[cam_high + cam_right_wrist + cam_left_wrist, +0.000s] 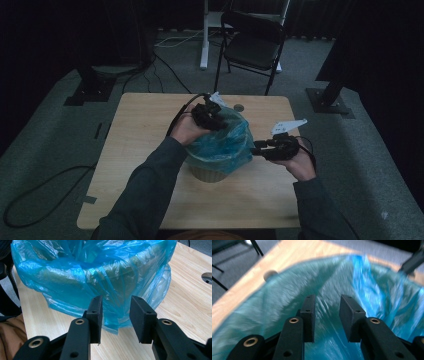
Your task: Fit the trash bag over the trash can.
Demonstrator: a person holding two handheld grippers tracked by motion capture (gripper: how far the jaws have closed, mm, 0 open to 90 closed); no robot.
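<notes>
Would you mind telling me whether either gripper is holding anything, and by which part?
Nothing is held: both the left gripper and right gripper are open at the blue bag.

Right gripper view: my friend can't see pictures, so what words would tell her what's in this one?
A crinkly blue plastic bag lines a bin and folds down over its rim, standing on a light wooden table. Two black jaws of the right gripper rise from below, open, just in front of the bag's hanging edge.
</notes>
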